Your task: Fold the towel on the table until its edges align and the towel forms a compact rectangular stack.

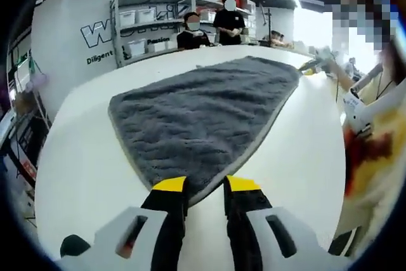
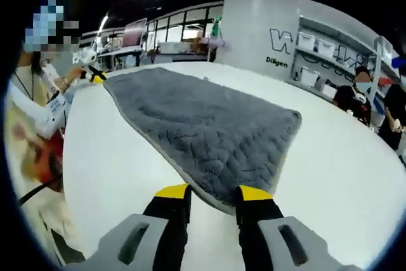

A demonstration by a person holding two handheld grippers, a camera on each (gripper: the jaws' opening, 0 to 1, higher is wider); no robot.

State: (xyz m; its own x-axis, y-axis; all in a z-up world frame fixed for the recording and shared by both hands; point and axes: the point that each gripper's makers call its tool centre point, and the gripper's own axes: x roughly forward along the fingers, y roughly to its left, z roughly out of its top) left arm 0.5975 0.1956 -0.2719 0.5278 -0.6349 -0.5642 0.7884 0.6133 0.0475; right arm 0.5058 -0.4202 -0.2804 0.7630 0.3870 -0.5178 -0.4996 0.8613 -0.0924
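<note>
Here we see each hand-held gripper, left (image 1: 206, 187) and right (image 2: 213, 192), jaws apart astride a corner of the grey towel (image 1: 206, 115) flat on the white desk (image 1: 82, 157).

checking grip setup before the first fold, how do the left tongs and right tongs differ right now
The left tongs stand at one near corner of the grey towel, the right tongs at the other near corner. The left tongs' yellow tips sit closer together, with the towel corner poking between them; the right tongs' tips stand wider, straddling the towel's edge. Both are open, black with yellow tips, low over the white table.
</note>
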